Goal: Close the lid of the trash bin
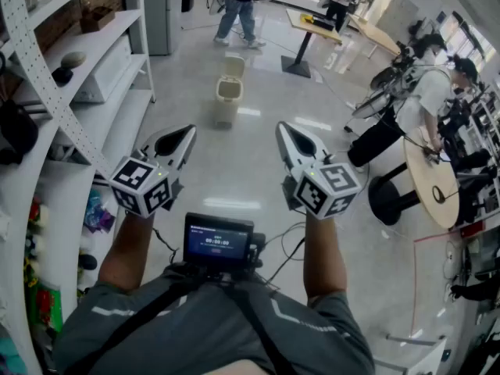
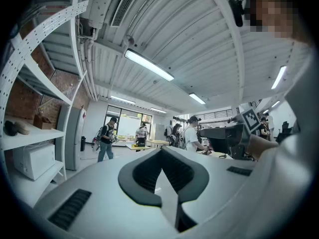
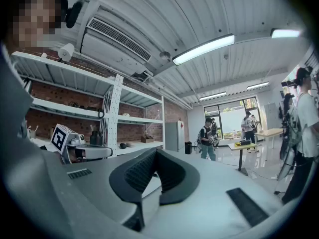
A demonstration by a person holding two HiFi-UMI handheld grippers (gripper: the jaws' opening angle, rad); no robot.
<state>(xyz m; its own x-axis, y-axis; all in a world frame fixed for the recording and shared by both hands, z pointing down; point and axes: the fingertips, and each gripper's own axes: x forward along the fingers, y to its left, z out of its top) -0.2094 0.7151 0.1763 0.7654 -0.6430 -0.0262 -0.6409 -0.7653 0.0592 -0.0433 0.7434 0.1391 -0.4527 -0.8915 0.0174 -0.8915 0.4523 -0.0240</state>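
Note:
A beige trash bin [image 1: 228, 100] stands on the shiny floor a few steps ahead in the head view. Its lid [image 1: 234, 65] is tipped up at the back. My left gripper [image 1: 187, 133] and right gripper [image 1: 284, 129] are held side by side at chest height, well short of the bin and pointing toward it. Both are shut with nothing between the jaws. In the left gripper view the left gripper [image 2: 162, 151] has its tips together, and the right gripper [image 3: 154, 152] shows the same in the right gripper view. Both gripper views look up at the ceiling; the bin is not in them.
White shelving [image 1: 94, 92] runs along the left. A round wooden table [image 1: 432, 182] and a black stool [image 1: 388, 198] stand at the right, with a person [image 1: 426, 100] leaning over the table. A pedestal table [image 1: 308, 26] and more people [image 1: 238, 6] are beyond the bin.

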